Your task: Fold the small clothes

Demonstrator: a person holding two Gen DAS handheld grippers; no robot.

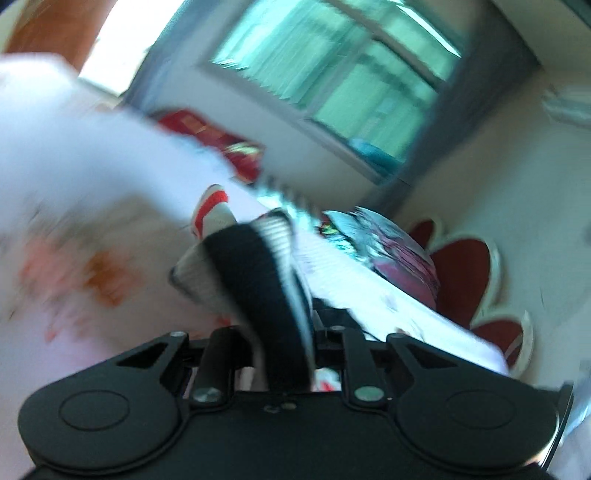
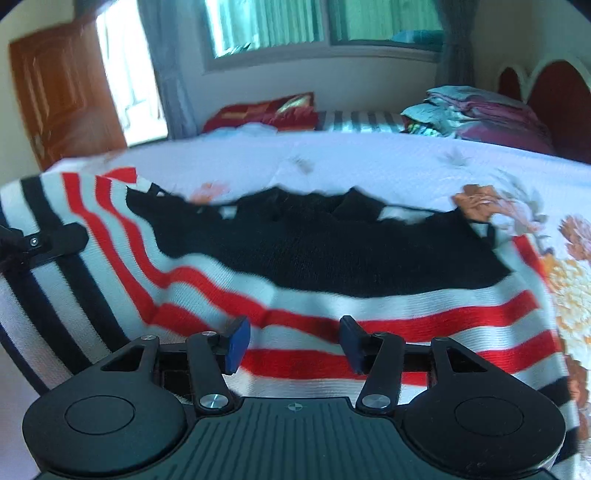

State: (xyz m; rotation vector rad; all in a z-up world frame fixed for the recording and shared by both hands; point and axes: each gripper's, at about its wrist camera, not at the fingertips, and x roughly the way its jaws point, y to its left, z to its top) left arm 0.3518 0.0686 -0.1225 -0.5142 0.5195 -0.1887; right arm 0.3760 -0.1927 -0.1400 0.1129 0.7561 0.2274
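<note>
A small knit sweater (image 2: 295, 295) with red, white and black stripes and a black chest panel lies spread on the white floral bedspread (image 2: 369, 162). My right gripper (image 2: 293, 343) is open just above its striped lower part, blue pads apart, holding nothing. My left gripper (image 1: 266, 295) is shut on a black-and-white striped edge of the sweater (image 1: 258, 280) and lifts it off the bed; that view is tilted and blurred. The left gripper also shows in the right wrist view (image 2: 40, 242), at the sweater's left edge.
A stack of folded clothes (image 2: 472, 110) and a red pillow (image 2: 266, 110) lie at the far side of the bed. A red headboard (image 2: 554, 92) stands at right. A wooden door (image 2: 62, 96) is at left, a window (image 2: 325, 26) behind.
</note>
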